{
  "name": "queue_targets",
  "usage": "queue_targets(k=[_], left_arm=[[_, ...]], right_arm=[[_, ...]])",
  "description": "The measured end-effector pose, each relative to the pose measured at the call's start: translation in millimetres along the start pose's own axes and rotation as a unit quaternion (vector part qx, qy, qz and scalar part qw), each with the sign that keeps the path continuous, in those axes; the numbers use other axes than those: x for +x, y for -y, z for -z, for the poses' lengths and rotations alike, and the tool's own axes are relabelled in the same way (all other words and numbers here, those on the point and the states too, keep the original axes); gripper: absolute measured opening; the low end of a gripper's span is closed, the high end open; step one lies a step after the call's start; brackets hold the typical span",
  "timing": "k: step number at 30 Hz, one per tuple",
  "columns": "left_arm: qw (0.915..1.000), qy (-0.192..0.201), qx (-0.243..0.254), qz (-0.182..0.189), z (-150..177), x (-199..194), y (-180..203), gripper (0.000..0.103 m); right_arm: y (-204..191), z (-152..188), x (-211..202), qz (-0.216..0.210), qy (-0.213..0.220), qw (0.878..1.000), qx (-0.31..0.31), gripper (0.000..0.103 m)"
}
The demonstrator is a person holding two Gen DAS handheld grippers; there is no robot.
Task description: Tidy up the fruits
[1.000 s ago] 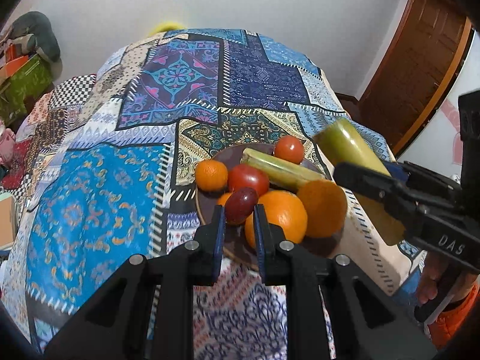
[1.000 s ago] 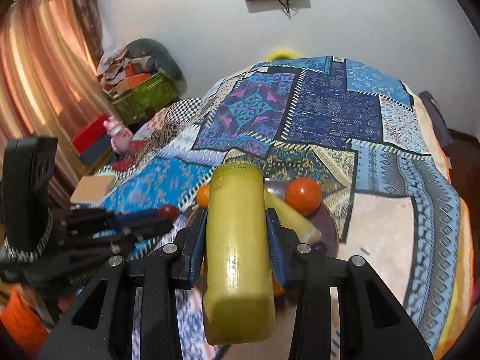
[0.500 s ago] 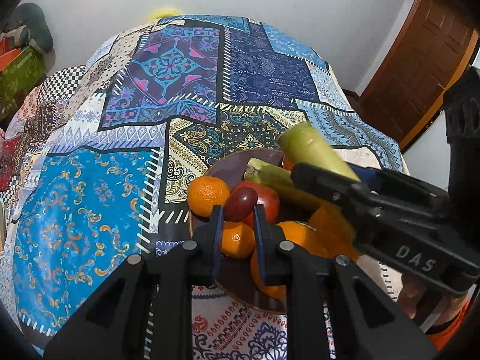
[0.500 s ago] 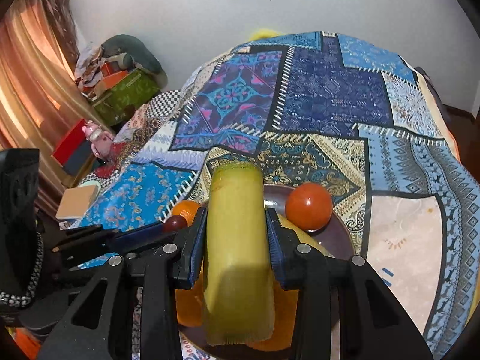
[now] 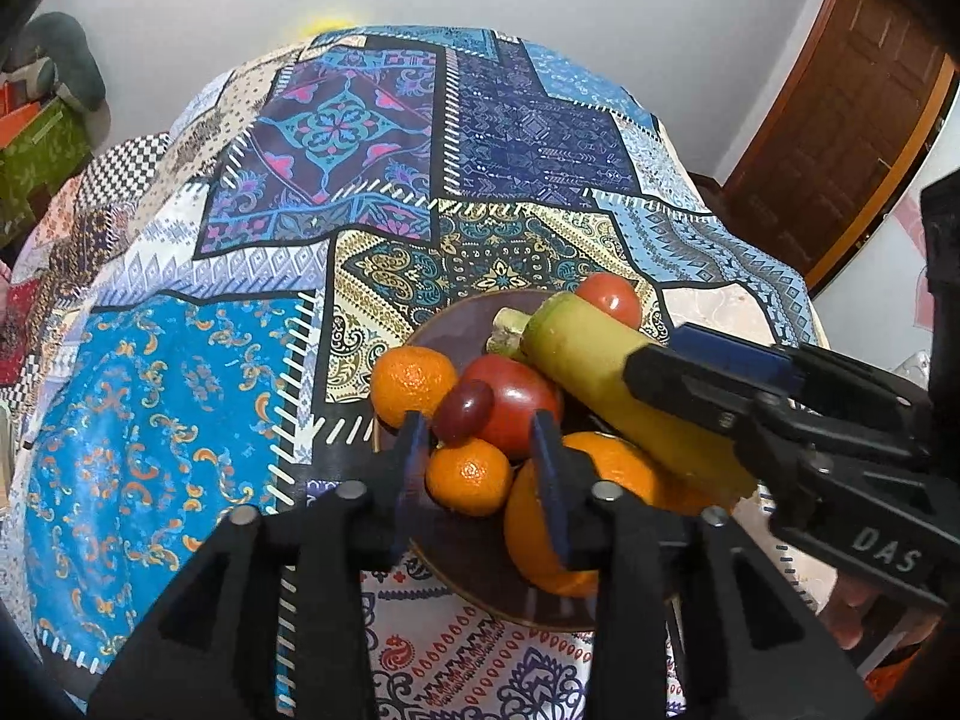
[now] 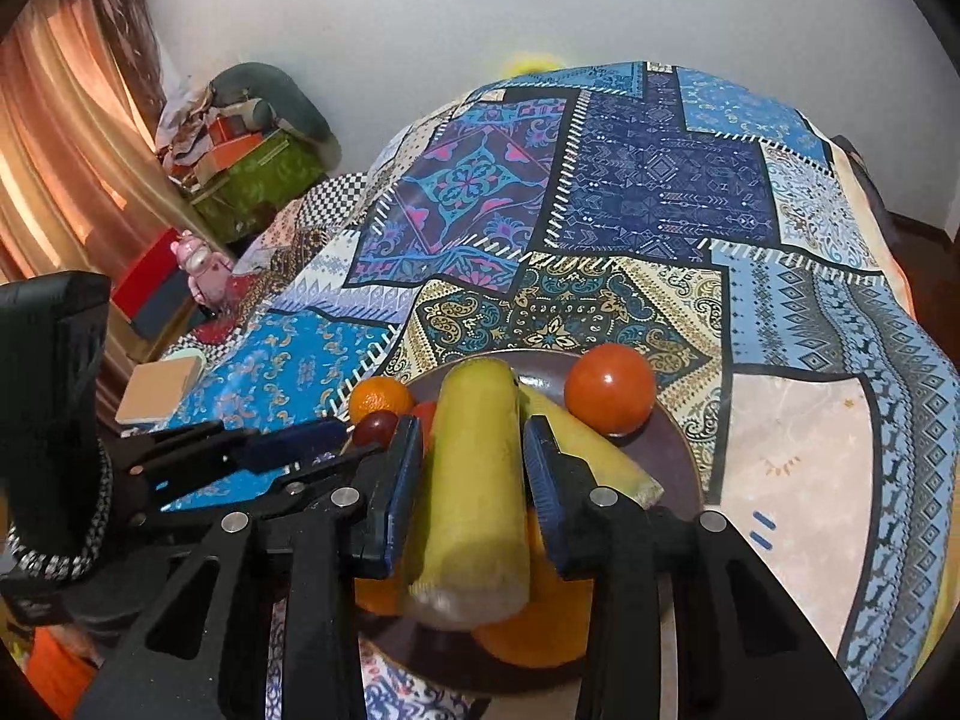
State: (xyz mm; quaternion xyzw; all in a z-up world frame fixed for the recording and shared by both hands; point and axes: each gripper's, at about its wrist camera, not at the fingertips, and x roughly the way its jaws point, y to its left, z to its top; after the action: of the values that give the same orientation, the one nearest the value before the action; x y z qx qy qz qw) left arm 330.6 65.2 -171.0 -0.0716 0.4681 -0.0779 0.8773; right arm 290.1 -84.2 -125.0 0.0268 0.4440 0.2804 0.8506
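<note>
Over the dark plate [image 5: 444,324] on the patchwork-covered bed [image 5: 180,396], left gripper [image 5: 480,444] now opening off the grape [image 5: 463,411] left among fruit, right gripper [image 6: 471,462] closing on the green stalk piece [image 6: 474,480].

White wall [image 6: 720,18], wooden door [image 5: 840,138], orange curtain [image 6: 54,180], patchwork tablecloth [image 5: 360,138]

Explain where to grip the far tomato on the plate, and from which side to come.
Grip the tomato across its widest middle, from above: it is round and smooth, so an off-centre grip may slip. The banana and a second piece crowd its near left; its far and right sides, by the plate rim, are free.
</note>
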Motion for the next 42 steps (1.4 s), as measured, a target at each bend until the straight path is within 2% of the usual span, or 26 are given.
queue_targets(k=[6,14,18,23,28,32,36,40,42], left_arm=[[0.9999,0.015,-0.004,0.005,1,-22,4,0.039],[0.9937,0.112,0.003,-0.006,8,-108,28,0.039],[0.9850,0.171,0.018,-0.011,18,-162,48,0.039],[0.9693,0.241,0.045,-0.019,40,-232,78,0.039],[0.9536,0.296,0.050,-0.023,66,-290,99,0.050],[0.9473,0.315,0.052,-0.020,87,-318,109,0.053],[0.9398,0.335,0.059,-0.034,106,-336,118,0.066],[0.9382,0.339,0.059,-0.038,119,-344,120,0.078],[0.9378,0.340,0.058,-0.037,123,-345,121,0.088]], right_arm=[[0,3,-24,-0.002,0.019,1.000,-0.007,0.033],[-16,8,-94,0.023,0.092,0.995,-0.036,0.034],[-31,14,-136,0.038,0.135,0.988,-0.057,0.034],[-52,29,-197,0.055,0.202,0.975,-0.078,0.042],[-68,49,-245,0.050,0.250,0.964,-0.081,0.049],[-78,66,-267,0.050,0.276,0.956,-0.083,0.057],[-83,79,-276,0.053,0.288,0.953,-0.080,0.071],[-86,88,-278,0.072,0.303,0.947,-0.079,0.087],[-88,91,-279,0.079,0.307,0.945,-0.077,0.092]])
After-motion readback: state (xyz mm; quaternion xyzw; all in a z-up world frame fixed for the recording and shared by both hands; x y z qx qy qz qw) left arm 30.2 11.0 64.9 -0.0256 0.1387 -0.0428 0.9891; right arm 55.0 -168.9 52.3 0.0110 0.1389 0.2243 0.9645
